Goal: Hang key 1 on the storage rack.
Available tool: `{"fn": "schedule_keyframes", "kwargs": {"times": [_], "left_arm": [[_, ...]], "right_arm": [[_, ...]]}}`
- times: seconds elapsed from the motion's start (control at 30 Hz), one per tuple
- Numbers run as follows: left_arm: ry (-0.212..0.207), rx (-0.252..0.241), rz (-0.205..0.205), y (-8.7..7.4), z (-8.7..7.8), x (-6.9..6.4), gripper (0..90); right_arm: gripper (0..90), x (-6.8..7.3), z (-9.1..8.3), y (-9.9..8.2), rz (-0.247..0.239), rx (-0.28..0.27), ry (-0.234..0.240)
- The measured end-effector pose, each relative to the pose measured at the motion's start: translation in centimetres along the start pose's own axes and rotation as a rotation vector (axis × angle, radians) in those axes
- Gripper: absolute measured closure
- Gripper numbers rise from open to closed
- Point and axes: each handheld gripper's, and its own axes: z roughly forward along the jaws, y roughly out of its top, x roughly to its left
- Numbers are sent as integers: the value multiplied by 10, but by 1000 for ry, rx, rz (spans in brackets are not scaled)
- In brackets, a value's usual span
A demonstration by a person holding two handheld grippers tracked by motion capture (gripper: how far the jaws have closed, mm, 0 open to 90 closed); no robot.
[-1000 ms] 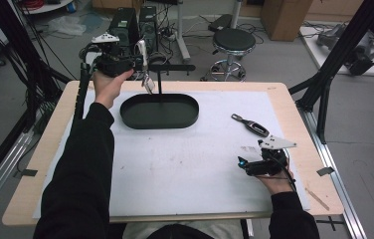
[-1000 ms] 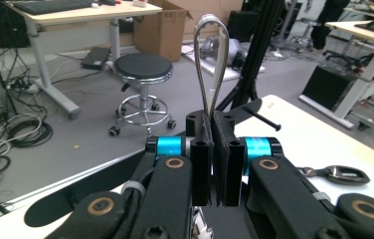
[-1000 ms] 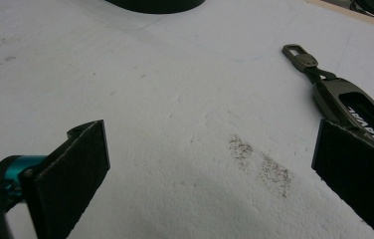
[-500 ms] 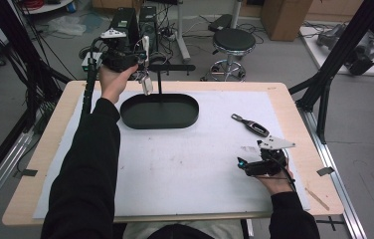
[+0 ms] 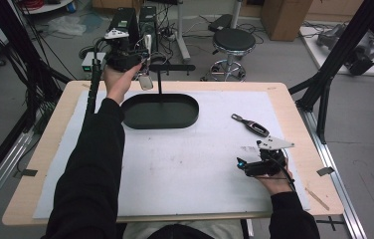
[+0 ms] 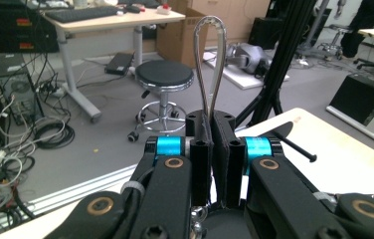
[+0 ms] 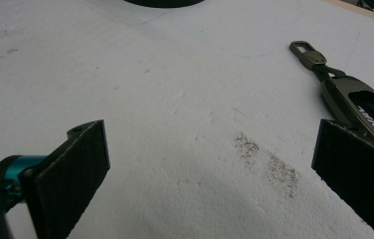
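Note:
My left gripper (image 5: 143,56) hangs in the air over the table's far edge, left of a black stand. Its jaws are shut on a thin silver metal loop (image 6: 210,59) that rises between them in the left gripper view (image 6: 214,124). A pale piece (image 5: 145,81) hangs just below the gripper. The stand has an oval black base (image 5: 175,122), an upright post (image 5: 161,83) and a crossbar (image 5: 175,67), whose tip (image 6: 294,150) lies to the right of the jaws. My right gripper (image 5: 243,166) rests open on the white mat, nothing between its pads (image 7: 210,164). A dark key fob (image 5: 251,126) (image 7: 354,99) lies just beyond it.
A white mat (image 5: 185,164) covers the wooden table (image 5: 46,164). Black frame struts (image 5: 324,84) stand at the right corner and along the left side. Beyond the far edge are a round stool (image 5: 233,42) and electronics with cables (image 5: 125,22) on the floor.
My left gripper has shifted slightly away and to the right with the silver loop still in its jaws. The right gripper has stayed where it was.

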Motion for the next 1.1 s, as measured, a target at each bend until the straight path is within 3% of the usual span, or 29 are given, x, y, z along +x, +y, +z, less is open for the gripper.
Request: {"fn": "schedule_keyframes", "kwargs": {"times": [0.23, 0.47, 0.73, 0.83, 0.9, 0.93, 1.1], "left_arm": [[-27, -5, 17, 0, 2, -9, 858], [-8, 2, 40, 1, 7, -13, 853], [-26, 73, 135, -3, 21, -28, 844], [-40, 94, 121, -5, 25, -28, 819], [-74, 106, 106, -6, 26, -26, 788], [-75, 110, 102, -6, 26, -26, 715], [-85, 116, 86, -5, 23, -24, 625]], "right_arm": [[8, 0, 1, 0, 1, 7, -1], [8, 1, 1, 0, -3, 9, -1], [8, 0, 3, 0, -15, 13, -1], [8, 1, 3, 0, -14, 17, -1], [8, 1, 2, 0, -11, 18, 1], [8, 1, 2, 0, -12, 17, 1], [8, 1, 2, 0, -14, 17, 0]]}}
